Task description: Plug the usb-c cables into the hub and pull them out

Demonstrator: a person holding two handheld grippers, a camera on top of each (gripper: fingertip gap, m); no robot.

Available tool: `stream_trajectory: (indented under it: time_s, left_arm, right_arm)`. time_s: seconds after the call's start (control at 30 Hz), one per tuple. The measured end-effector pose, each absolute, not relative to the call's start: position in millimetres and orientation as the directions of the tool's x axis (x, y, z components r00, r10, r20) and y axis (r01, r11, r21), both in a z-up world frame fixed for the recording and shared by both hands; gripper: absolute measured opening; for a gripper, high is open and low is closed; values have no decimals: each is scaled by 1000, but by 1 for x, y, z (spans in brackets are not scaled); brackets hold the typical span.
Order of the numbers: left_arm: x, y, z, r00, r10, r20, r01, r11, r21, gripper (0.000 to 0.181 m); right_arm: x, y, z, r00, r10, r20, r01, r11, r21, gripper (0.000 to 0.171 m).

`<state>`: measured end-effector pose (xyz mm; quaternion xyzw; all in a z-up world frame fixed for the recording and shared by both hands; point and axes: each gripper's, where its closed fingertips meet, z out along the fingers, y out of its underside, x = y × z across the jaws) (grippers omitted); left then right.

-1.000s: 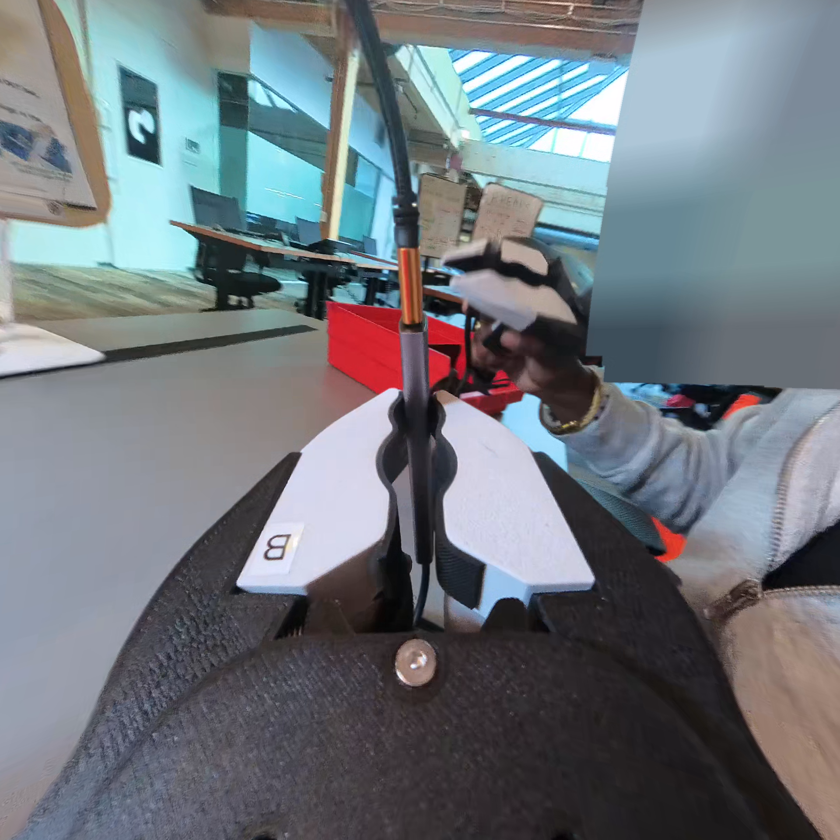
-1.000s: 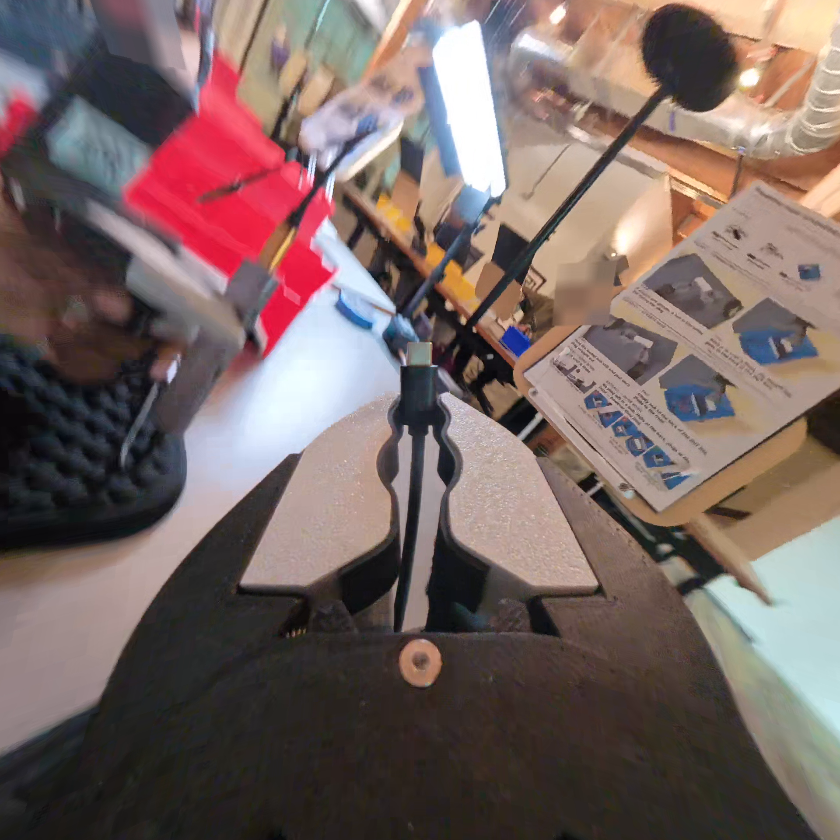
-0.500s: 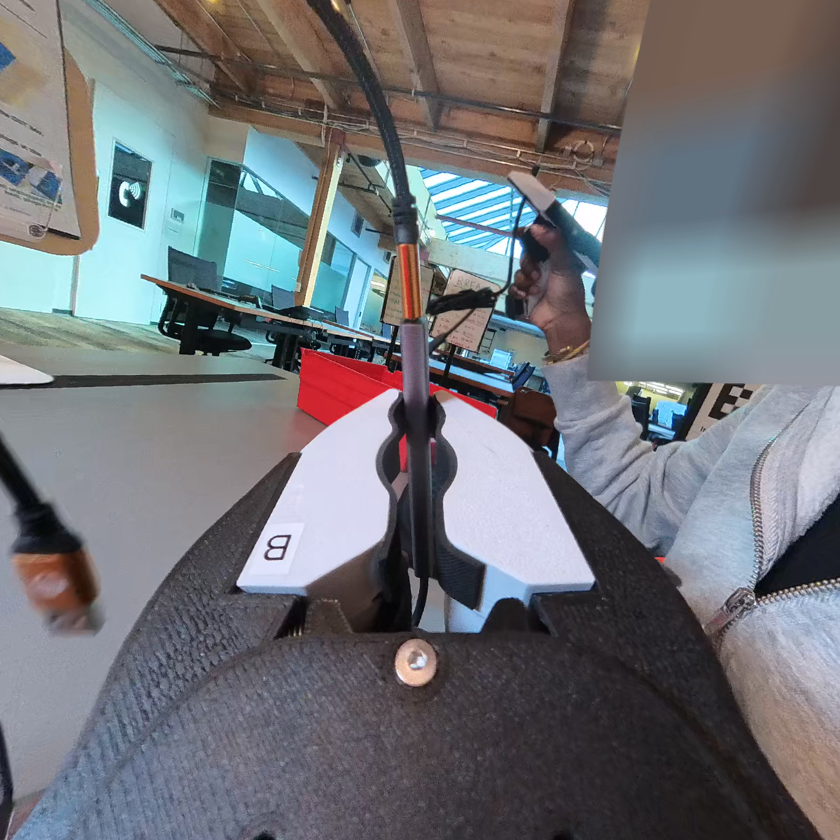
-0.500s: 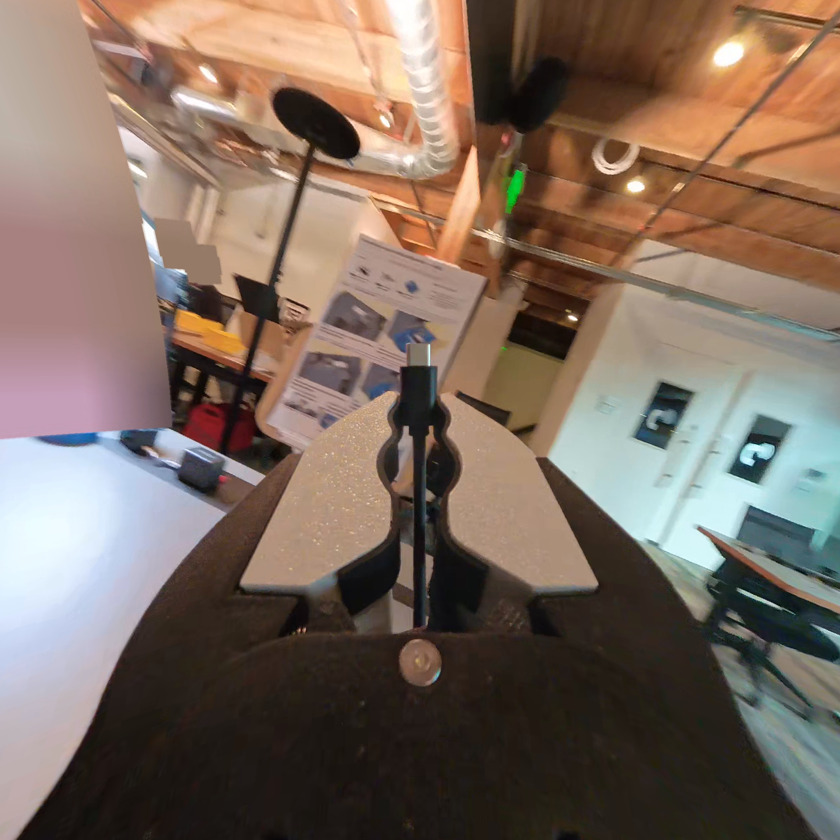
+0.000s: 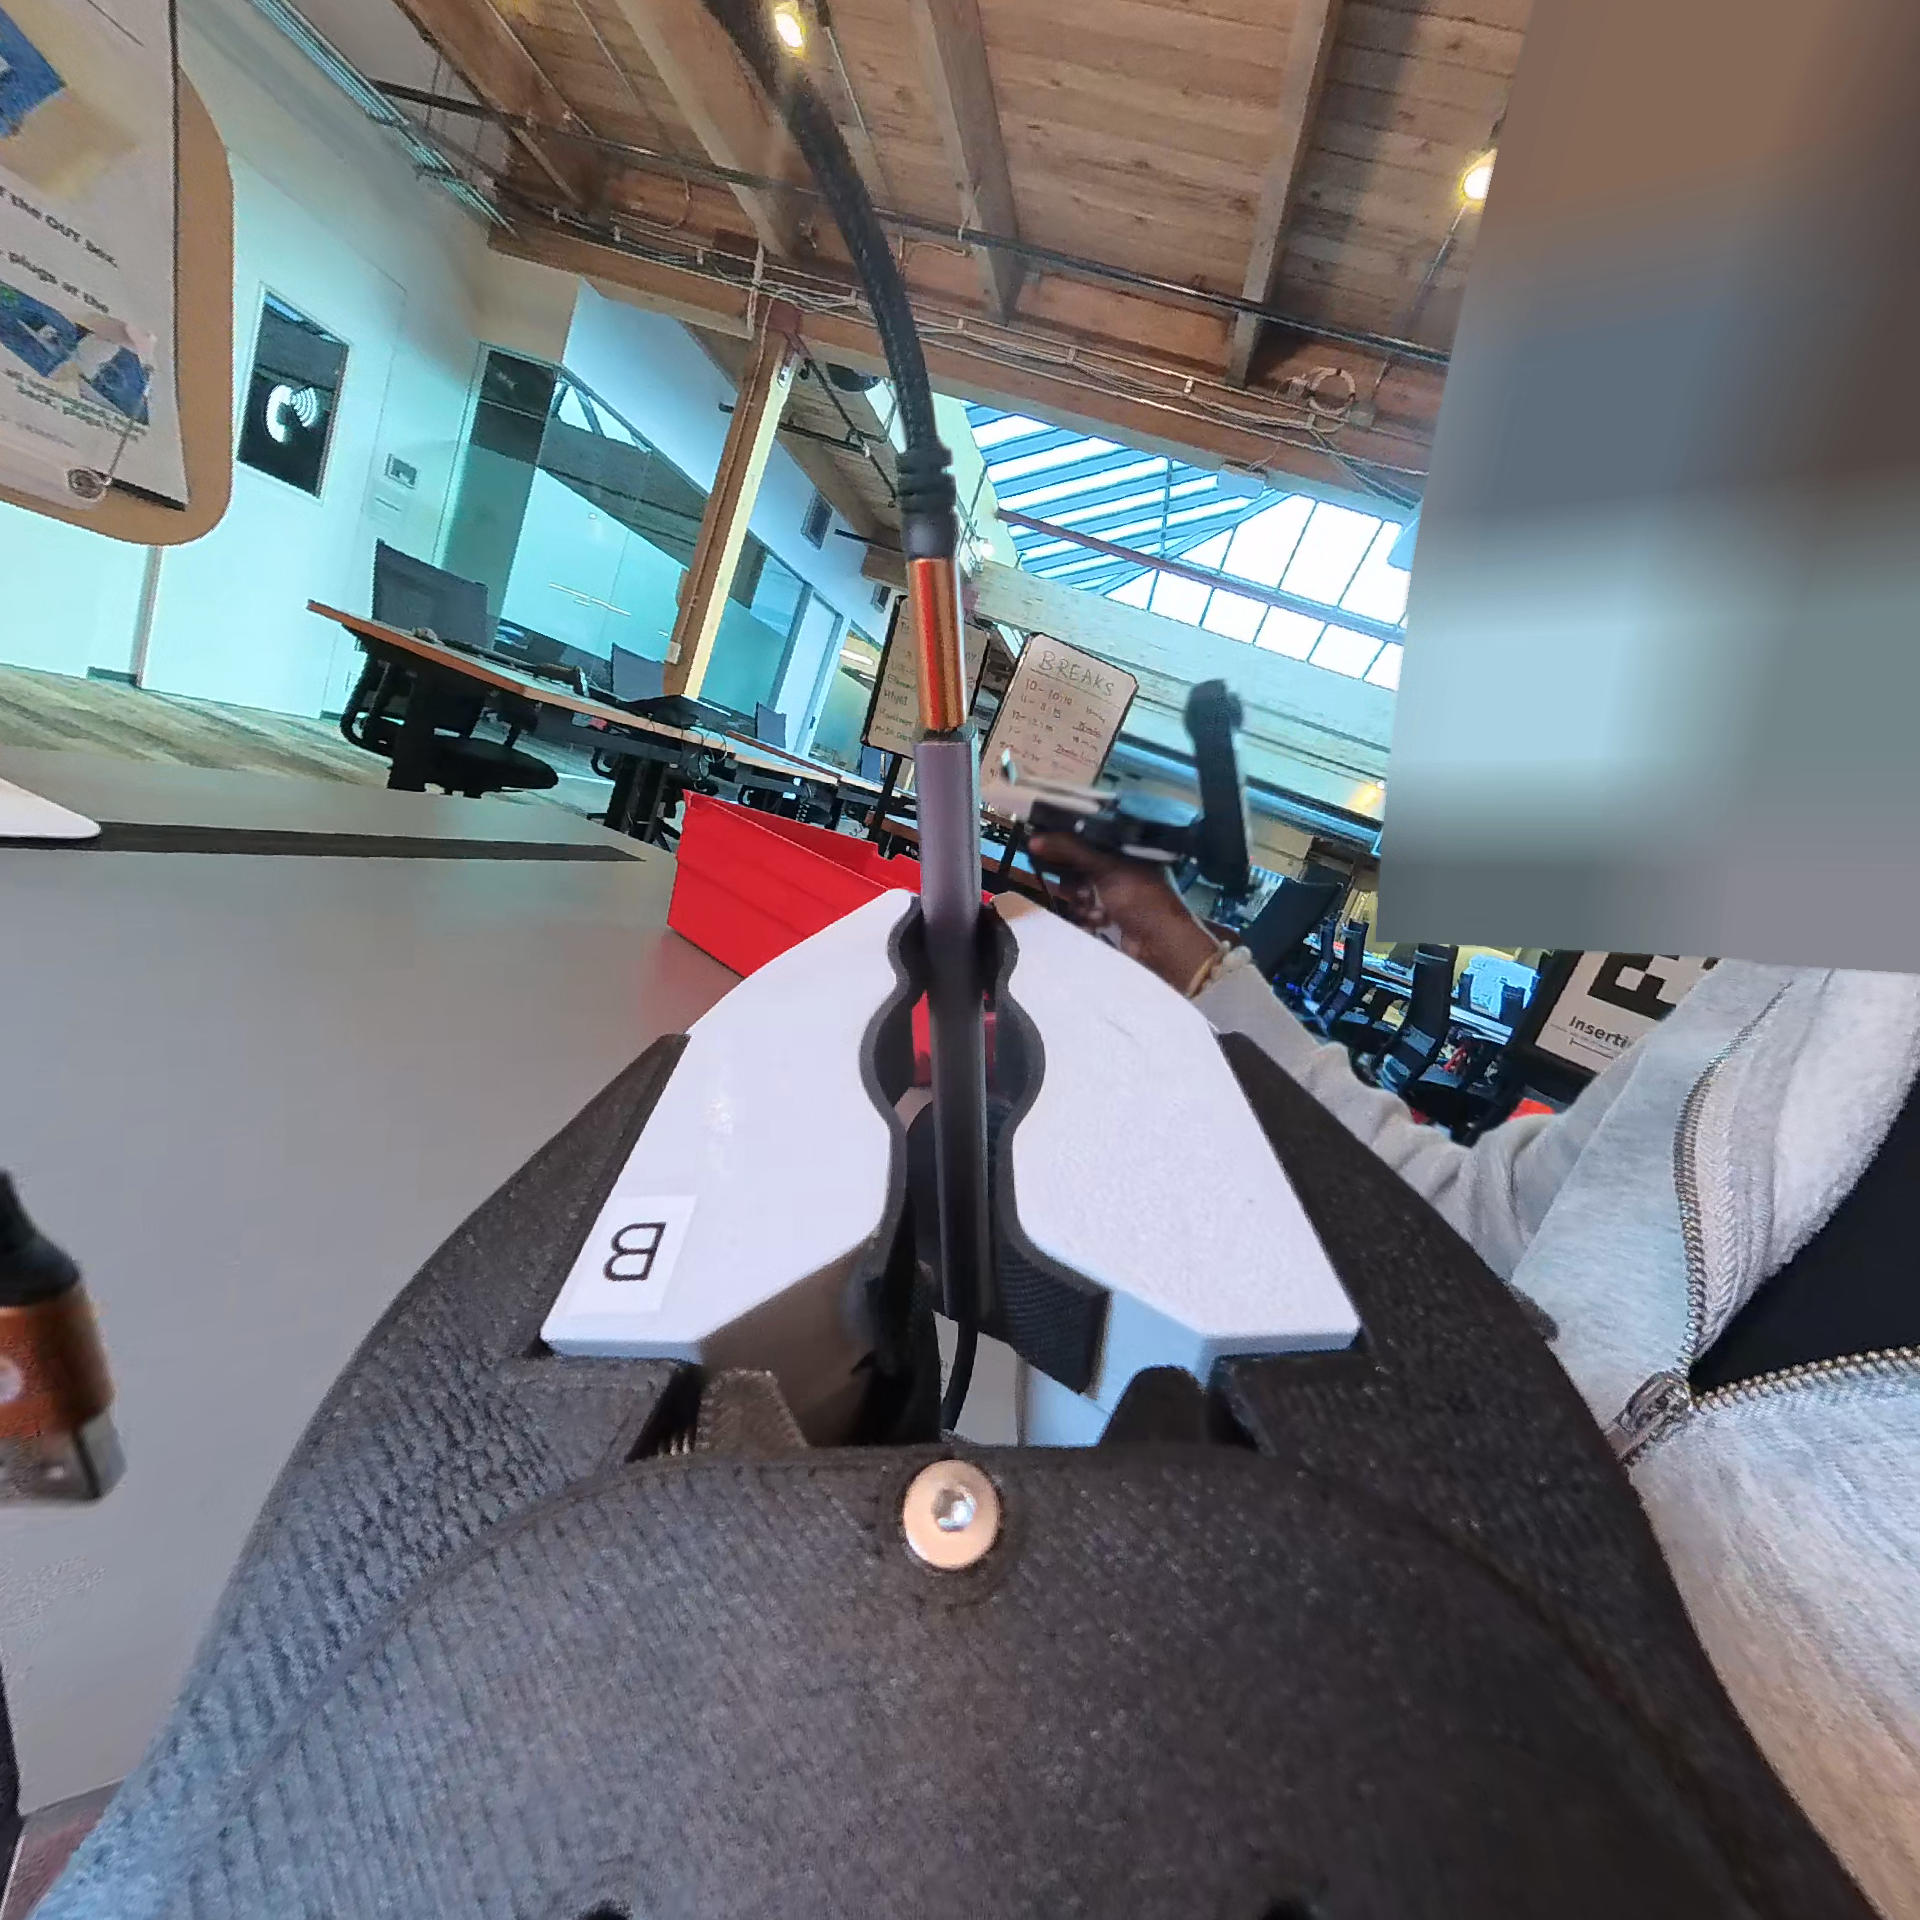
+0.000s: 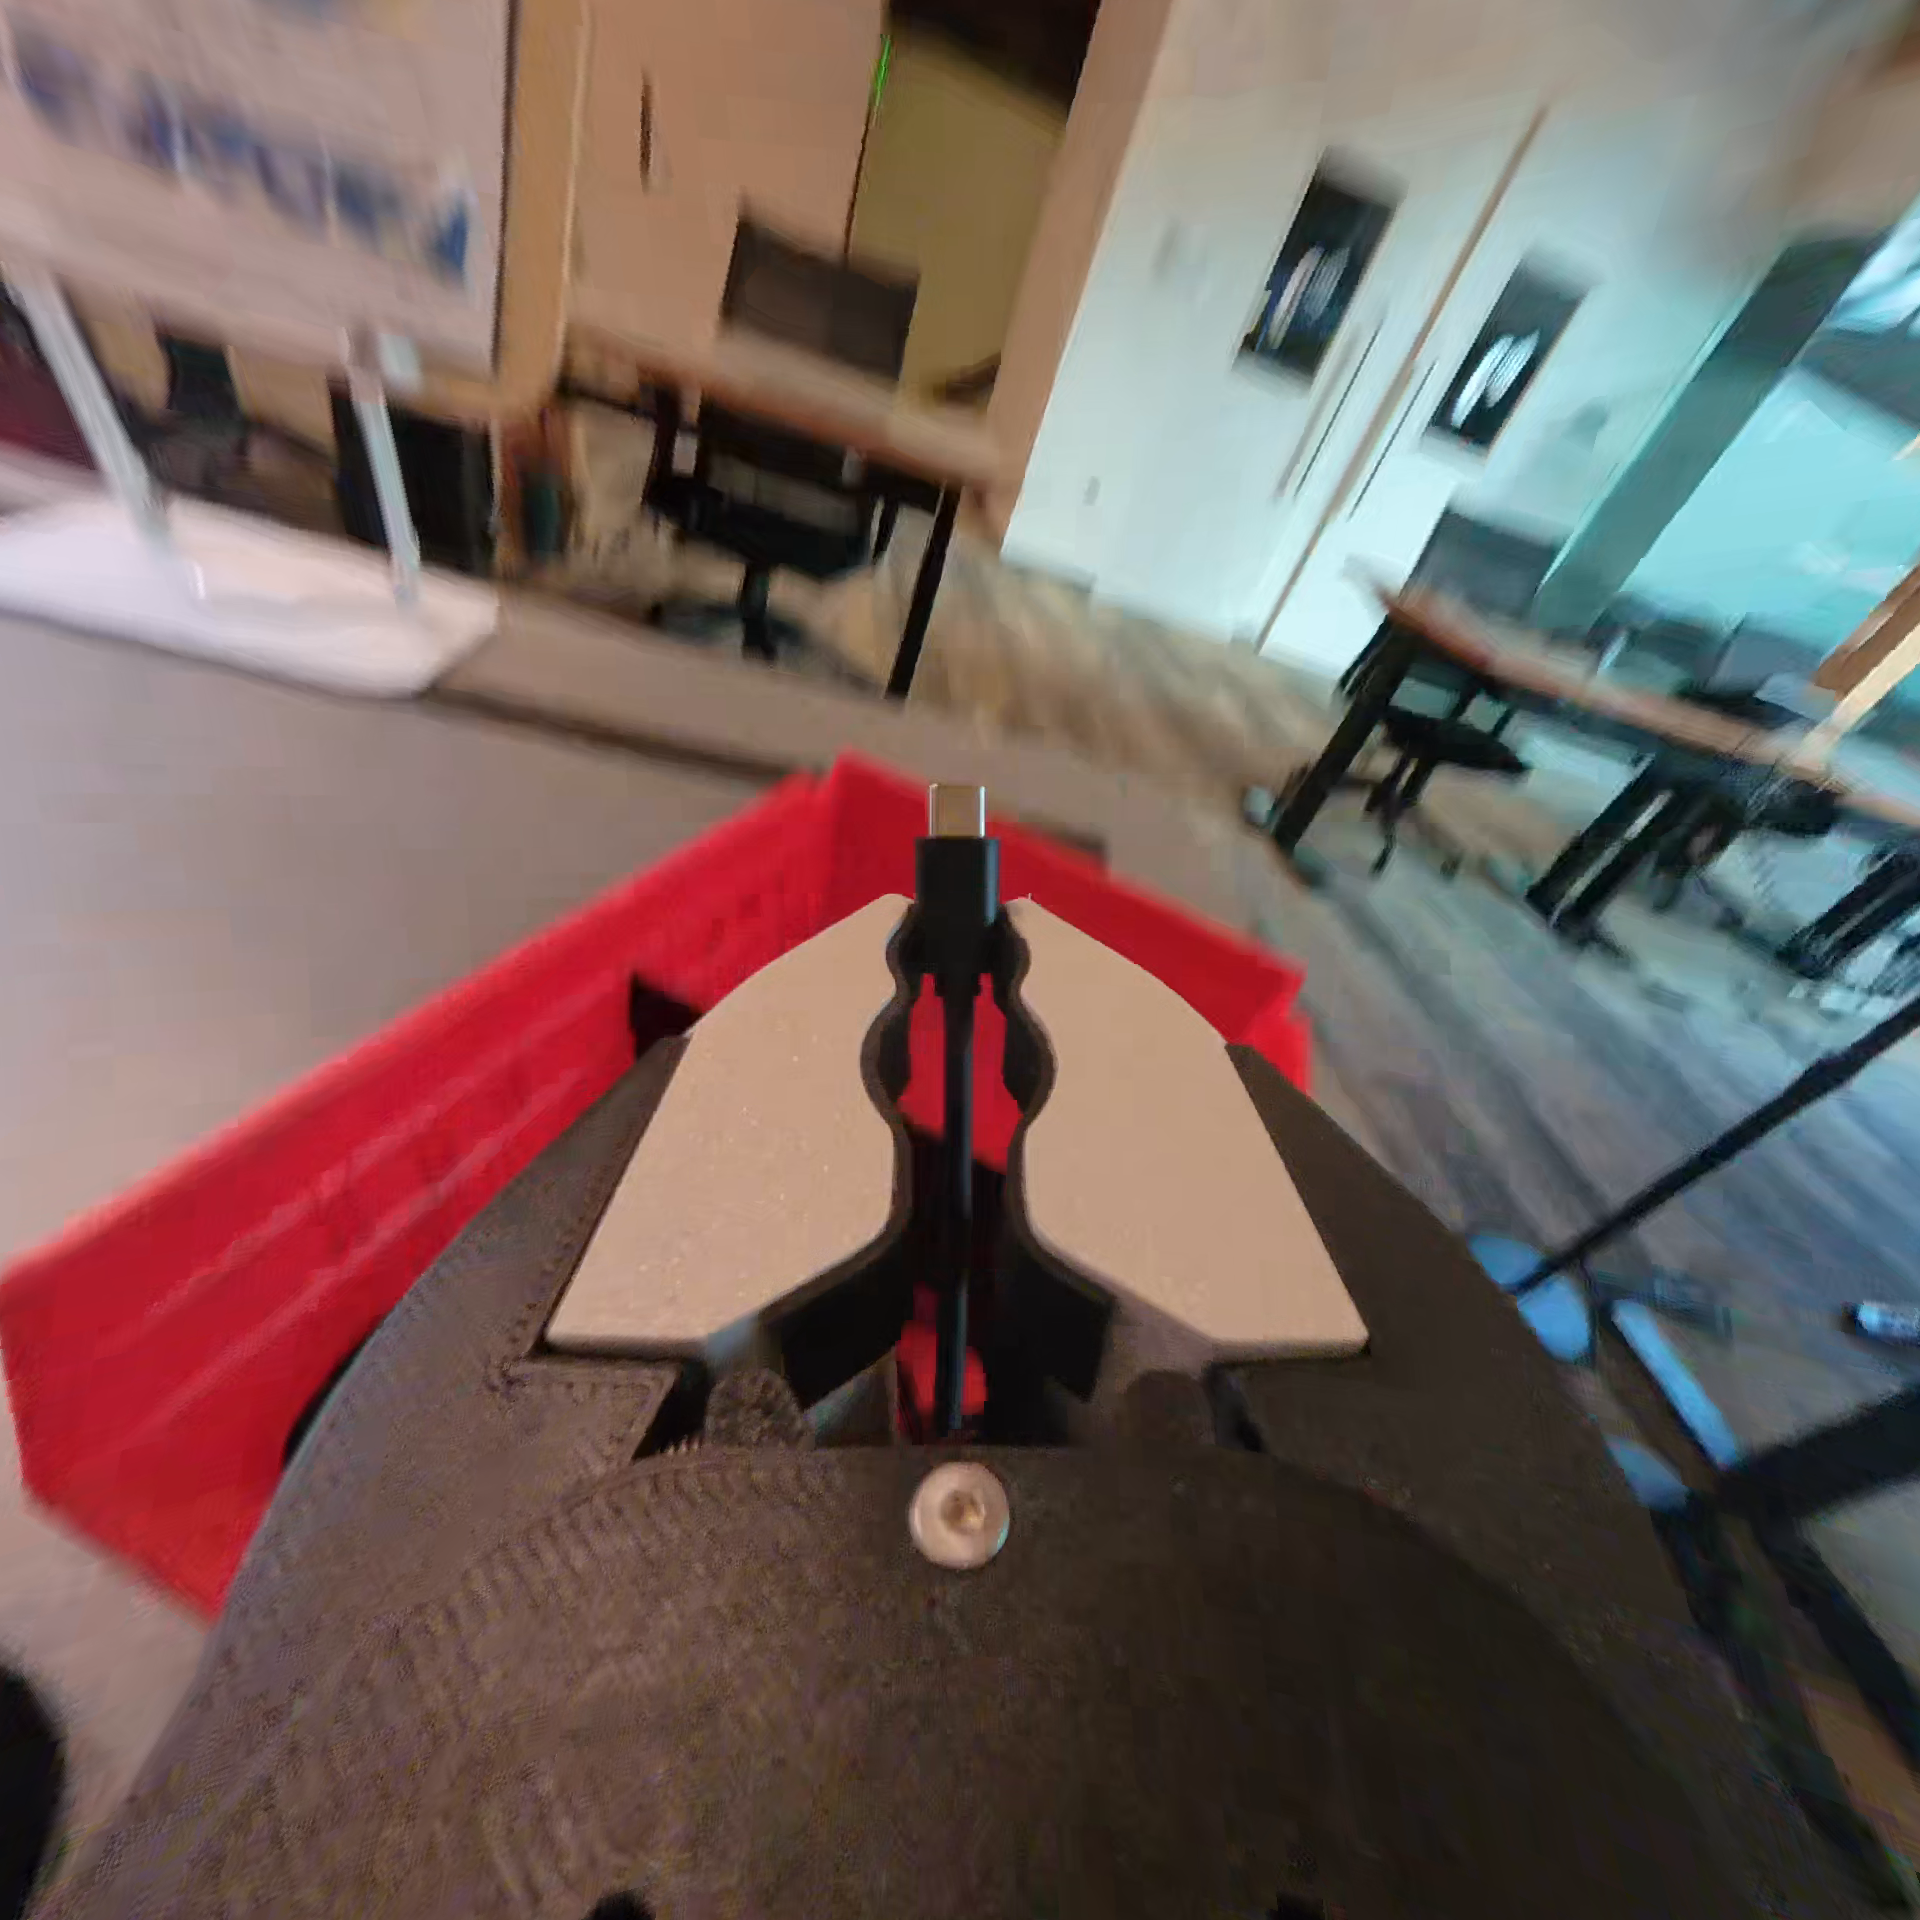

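Hub: a slim grey bar, seen edge-on in the left wrist view, clamped upright between the closed jaws of the left gripper and standing out past the fingertips. One braided black cable with a copper-coloured plug is seated in its far end and rises out of the top of the view. A second copper-coloured plug hangs loose at the near left edge, touching nothing visible. The right gripper is closed on the black usb-c plug, bare metal tip pointing forward, thin cord trailing back between the fingers; nothing touches the tip. The right wrist view is motion-blurred and looks over a red bin on the grey table. In the left wrist view the right gripper shows farther off, right of the hub and well apart from it, held by a hand in a grey sleeve. Judgement on progress: mid-cycle. One cable is plugged in; the black plug is free of the hub, either pulled out or not yet inserted, cannot tell which. Left to do: at least the seated copper-plug cable must come out.
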<state>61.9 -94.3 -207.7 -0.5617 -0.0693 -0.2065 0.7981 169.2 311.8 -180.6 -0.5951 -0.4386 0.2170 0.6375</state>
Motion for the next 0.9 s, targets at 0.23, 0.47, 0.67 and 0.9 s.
stream_trajectory:
  time_s: [0.23, 0.47, 0.67, 0.9]
  left_arm:
    - [62, -94, -208, 906, -252, 340, 405, 281, -870, 10]
    - [62, -94, -208, 906, -252, 341, 406, 281, -870, 10]
    - [62, -94, -208, 905, -253, 341, 406, 282, -869, 10]
    - [62, -94, -208, 906, -253, 340, 406, 283, -869, 10]
  right_arm:
    - [163, 303, -271, 330, 919, 214, 566, -11, -825, 19]
    - [150, 289, -234, 187, 967, 175, 515, 55, -855, 80]
    - [186, 275, -221, 229, 952, 204, 636, 12, -772, 82]
    - [214, 262, -289, 271, 948, 169, 783, -115, -611, 30]
